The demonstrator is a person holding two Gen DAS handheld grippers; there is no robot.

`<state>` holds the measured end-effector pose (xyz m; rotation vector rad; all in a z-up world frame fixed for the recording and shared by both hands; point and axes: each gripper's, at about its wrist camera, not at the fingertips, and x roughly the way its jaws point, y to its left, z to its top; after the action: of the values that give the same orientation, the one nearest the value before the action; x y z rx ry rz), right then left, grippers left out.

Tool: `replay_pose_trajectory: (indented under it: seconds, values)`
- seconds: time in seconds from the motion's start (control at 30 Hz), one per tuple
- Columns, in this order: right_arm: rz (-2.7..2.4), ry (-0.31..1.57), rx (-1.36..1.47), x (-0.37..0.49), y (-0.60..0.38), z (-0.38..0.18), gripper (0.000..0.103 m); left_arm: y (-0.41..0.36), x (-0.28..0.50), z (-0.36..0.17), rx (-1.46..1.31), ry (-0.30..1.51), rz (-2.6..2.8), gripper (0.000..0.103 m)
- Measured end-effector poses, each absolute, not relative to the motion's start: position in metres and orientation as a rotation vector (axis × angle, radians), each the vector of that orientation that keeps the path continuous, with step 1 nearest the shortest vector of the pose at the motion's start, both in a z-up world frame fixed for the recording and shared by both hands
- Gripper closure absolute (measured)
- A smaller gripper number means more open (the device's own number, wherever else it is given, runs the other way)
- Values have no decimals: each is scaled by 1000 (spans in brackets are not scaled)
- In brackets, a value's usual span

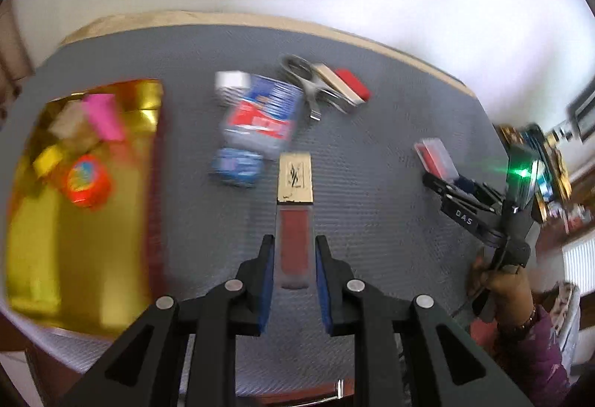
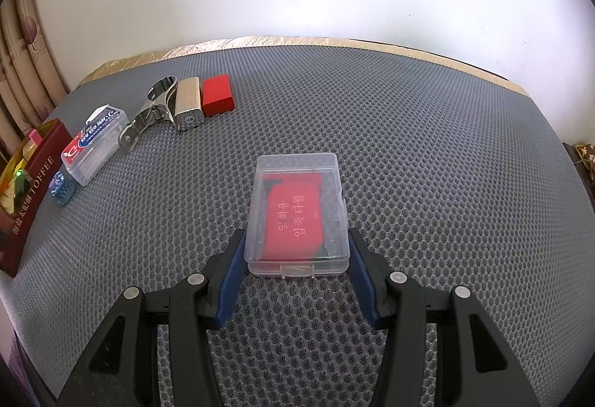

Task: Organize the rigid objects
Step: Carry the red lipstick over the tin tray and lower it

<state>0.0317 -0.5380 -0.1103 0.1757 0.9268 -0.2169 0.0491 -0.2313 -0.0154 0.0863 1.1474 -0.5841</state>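
My left gripper (image 1: 294, 244) is shut on a lip gloss tube (image 1: 295, 217) with a gold cap, held above the grey mat (image 1: 372, 154). My right gripper (image 2: 297, 239) is shut on a clear plastic case (image 2: 298, 217) with a red pack inside, resting on the mat (image 2: 409, 147); it also shows in the left wrist view (image 1: 436, 155). A gold toffee box (image 1: 81, 199) holding several small items sits at the left; its red side shows in the right wrist view (image 2: 31, 191).
On the mat lie a clear blue-red labelled case (image 1: 262, 113) (image 2: 95, 147), a small blue item (image 1: 236, 165) (image 2: 63, 189), metal scissors (image 1: 306, 83) (image 2: 148, 113), a ribbed metallic block (image 2: 189, 107) and a red block (image 2: 218, 94). A wall stands behind.
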Motion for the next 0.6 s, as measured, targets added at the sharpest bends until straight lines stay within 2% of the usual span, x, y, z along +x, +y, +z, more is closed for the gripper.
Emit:
replay_pose_trajectory:
  seconds: [0.17,0.27,0.6]
  values:
    - [-219,929,169,32,-538,-110,54,-169,69,-3,99,1126,-440,81]
    - [-221,930,164,32,-538,-111,54,-145,88,-10,19,1185,-476,81]
    - [-221,932,160,34,-538,-111,54,-132,111,10,-88,1118,-523,83]
